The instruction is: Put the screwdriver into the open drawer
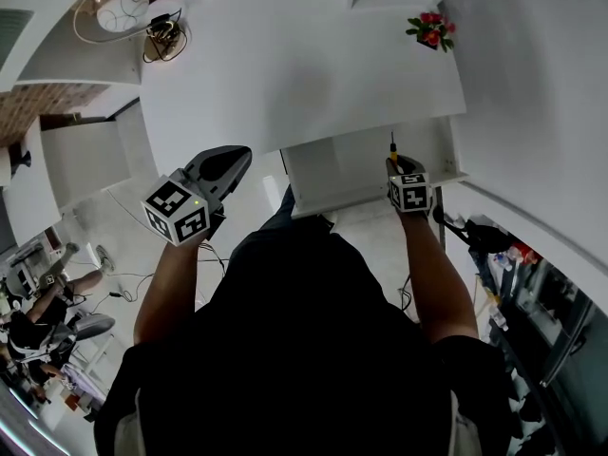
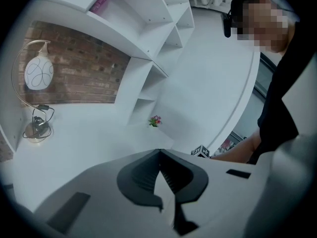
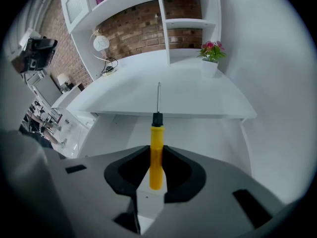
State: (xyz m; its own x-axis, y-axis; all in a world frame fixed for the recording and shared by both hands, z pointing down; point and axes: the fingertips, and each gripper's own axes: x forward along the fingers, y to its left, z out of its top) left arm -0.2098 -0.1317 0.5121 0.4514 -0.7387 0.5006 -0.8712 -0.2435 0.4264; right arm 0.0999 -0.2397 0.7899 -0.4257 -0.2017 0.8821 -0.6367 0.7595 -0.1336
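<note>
**Finding 1, hold.** The right gripper (image 3: pixel 156 156) has its jaws clamped on the yellow handle of the screwdriver (image 3: pixel 156 140). The grip sits on the rear half of the handle, so the black collar and steel shaft project forward, free of the jaws. That hold is judged suitable for laying the tool down flat.

**Finding 2, position.** The screwdriver hangs above the drawer (image 1: pixel 332 174), which is pulled out from under the table (image 1: pixel 285 65). In the head view it sits towards the drawer's right side wall, shaft pointing away from the person.

**Finding 3, left gripper (image 2: pixel 159 155).** Its jaws are together with nothing between them. It is held left of the drawer, off the table's front edge, where it is judged to stay out of the way.

**Finding 4, surroundings.** A flower pot (image 3: pixel 210 53) stands at the table's far right and a lamp (image 3: pixel 101 43) at the far left, both well apart from the drawer. No contents show in the visible part of the drawer.

**Finding 5, obstruction.** The table's front edge overhangs the drawer's rear, and the shaft tip points at it. The right side wall is also near.
</note>
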